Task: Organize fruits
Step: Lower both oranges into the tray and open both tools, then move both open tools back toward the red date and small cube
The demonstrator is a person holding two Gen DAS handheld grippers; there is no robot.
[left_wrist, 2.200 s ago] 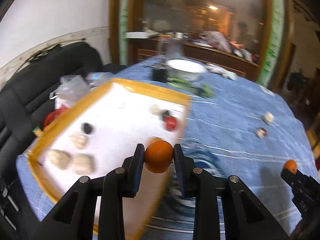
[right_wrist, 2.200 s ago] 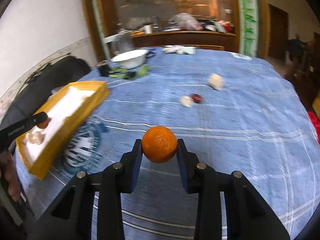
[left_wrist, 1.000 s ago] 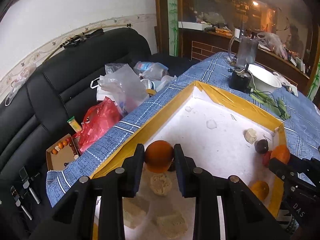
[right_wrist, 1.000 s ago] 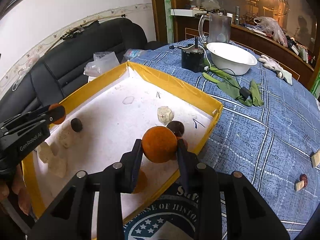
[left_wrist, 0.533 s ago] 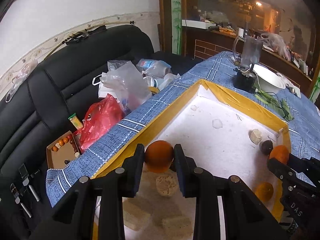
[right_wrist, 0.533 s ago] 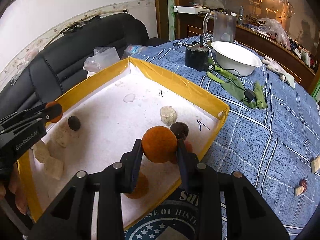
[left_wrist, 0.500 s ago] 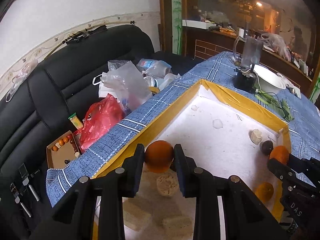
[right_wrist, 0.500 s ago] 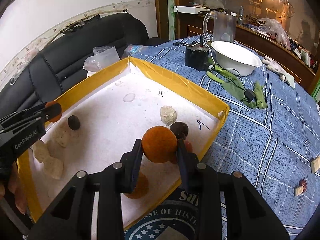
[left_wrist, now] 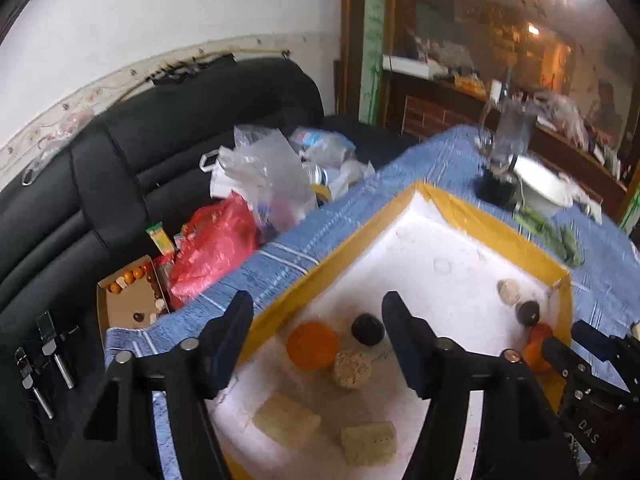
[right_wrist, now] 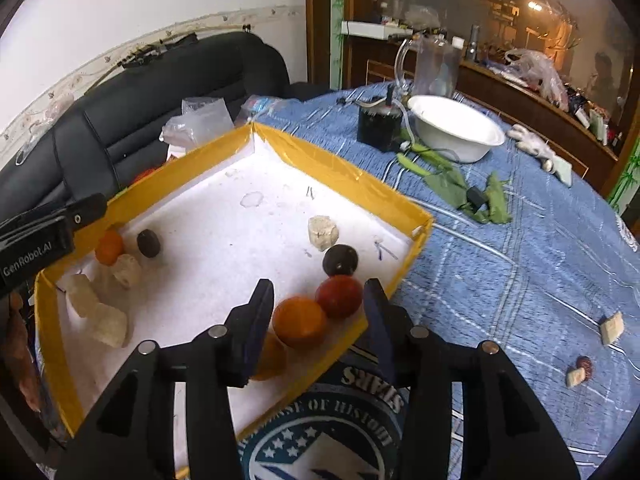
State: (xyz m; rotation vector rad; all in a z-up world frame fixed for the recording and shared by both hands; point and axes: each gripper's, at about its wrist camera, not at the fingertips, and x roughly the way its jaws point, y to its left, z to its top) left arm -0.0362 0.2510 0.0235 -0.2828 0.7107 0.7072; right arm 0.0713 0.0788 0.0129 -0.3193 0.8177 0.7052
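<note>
Both grippers, left (left_wrist: pixel 316 320) and right (right_wrist: pixel 318 300), hung with jaws spread over oranges (left_wrist: pixel 313 345) in the yellow-rimmed tray (right_wrist: pixel 344 176), leaving fruit at three o'clock on the desk (right_wrist: pixel 520 264), likely next.

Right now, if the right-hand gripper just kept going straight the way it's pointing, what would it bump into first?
Probably the orange lying between the open right gripper fingers, with the red fruit just beyond; depth is hard to judge.

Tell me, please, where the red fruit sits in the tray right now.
In the right wrist view the red fruit lies in the tray by its right wall, between the dark fruit and an orange.
</note>
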